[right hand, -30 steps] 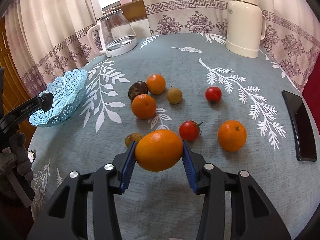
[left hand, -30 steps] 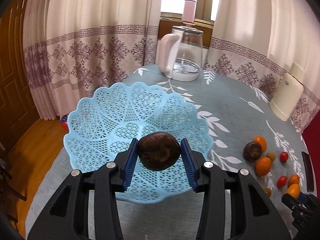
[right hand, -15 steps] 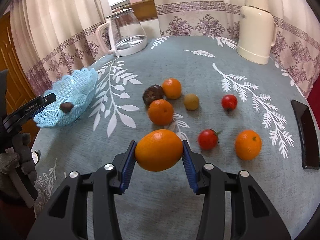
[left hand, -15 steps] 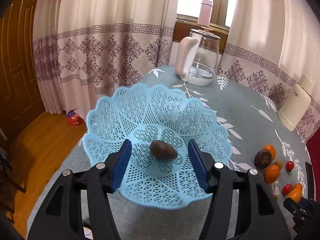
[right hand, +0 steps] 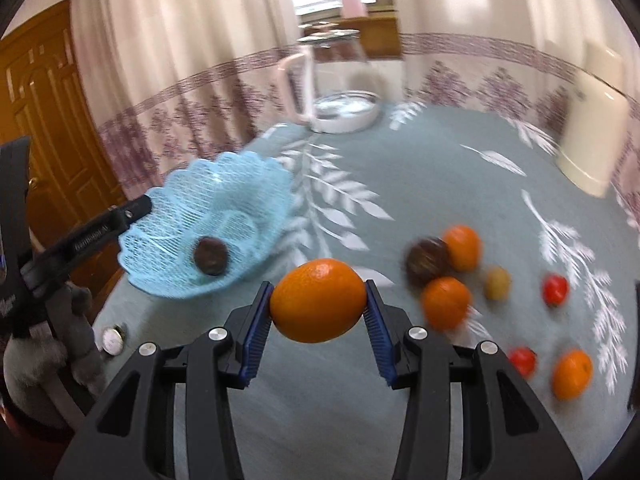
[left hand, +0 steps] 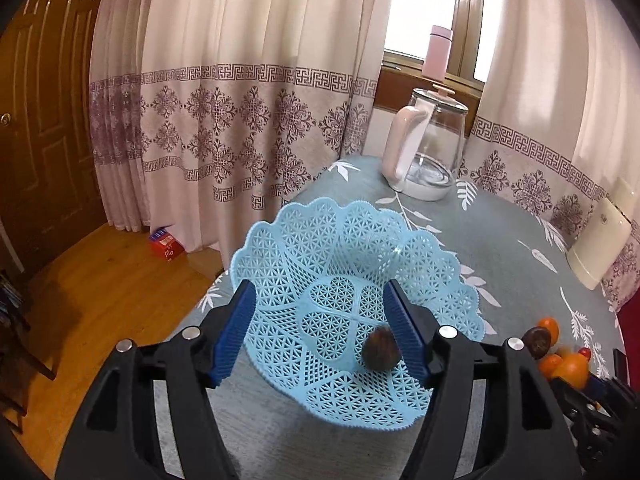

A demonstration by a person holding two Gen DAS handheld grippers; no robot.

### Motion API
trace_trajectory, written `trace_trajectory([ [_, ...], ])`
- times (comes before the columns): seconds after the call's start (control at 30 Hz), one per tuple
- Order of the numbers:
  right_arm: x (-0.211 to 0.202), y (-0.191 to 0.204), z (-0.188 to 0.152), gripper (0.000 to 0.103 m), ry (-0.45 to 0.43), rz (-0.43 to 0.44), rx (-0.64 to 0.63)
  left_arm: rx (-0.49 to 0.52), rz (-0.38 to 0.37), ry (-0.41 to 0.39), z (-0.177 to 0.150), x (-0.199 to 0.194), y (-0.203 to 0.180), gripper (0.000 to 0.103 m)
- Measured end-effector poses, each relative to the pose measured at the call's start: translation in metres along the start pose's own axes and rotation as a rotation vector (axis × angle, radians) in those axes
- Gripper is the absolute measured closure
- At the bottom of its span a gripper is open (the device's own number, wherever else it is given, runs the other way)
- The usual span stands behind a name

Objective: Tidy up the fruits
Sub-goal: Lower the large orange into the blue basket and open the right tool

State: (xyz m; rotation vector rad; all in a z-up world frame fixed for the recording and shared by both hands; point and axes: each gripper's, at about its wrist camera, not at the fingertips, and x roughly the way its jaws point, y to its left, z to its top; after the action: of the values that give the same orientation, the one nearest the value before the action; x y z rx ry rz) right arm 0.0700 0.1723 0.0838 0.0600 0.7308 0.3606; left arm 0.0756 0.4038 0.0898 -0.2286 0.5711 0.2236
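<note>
A light blue lattice basket (left hand: pixel 344 240) sits near the table's left edge, also seen as the basket (right hand: pixel 240 184) in the right wrist view. A dark brown fruit (left hand: pixel 381 355) lies inside it, the same brown fruit (right hand: pixel 211 255). My left gripper (left hand: pixel 320 330) hangs open above the basket with nothing between its blue pads. My right gripper (right hand: pixel 319 312) is shut on an orange (right hand: pixel 318 300), held above the tablecloth to the right of the basket. Loose fruit lies beyond: oranges (right hand: pixel 446 303), another brown fruit (right hand: pixel 426 262), red tomatoes (right hand: pixel 555 289).
A glass kettle with a pink handle (left hand: pixel 426 148) stands at the back of the table, a cream thermos (right hand: pixel 592 120) at the right. A gloved hand (right hand: pixel 44 352) holds the left gripper. A small watch face (right hand: pixel 112 340) lies near the table's front left. The table edge drops to wooden floor at left.
The left gripper opened and dropped the brown fruit into the basket, then drew back and up. The right gripper carried the orange left toward the basket.
</note>
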Motion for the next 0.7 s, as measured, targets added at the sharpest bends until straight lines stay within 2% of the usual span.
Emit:
trace_trajectory([
  [0.27,0.035,0.043,0.028,0.058,0.011,0.072,-0.07,-0.022,-0.003,-0.006,0.004,-0.003,0.006,0.033],
  [0.4,0.05,0.058,0.036,0.058,0.021,0.088,-0.107,-0.037,0.0,-0.009,0.005,-0.004,0.01,0.027],
  [0.5,0.061,0.064,0.036,0.057,0.043,0.087,-0.12,-0.047,0.0,-0.008,0.006,-0.004,0.013,0.026],
  [0.6,0.069,0.063,0.036,0.054,0.054,0.089,-0.103,-0.06,0.006,-0.014,0.007,-0.005,0.016,0.017],
  [0.7,0.065,0.061,0.036,0.052,0.037,0.081,-0.095,-0.062,0.014,-0.02,0.009,-0.006,0.017,0.017],
])
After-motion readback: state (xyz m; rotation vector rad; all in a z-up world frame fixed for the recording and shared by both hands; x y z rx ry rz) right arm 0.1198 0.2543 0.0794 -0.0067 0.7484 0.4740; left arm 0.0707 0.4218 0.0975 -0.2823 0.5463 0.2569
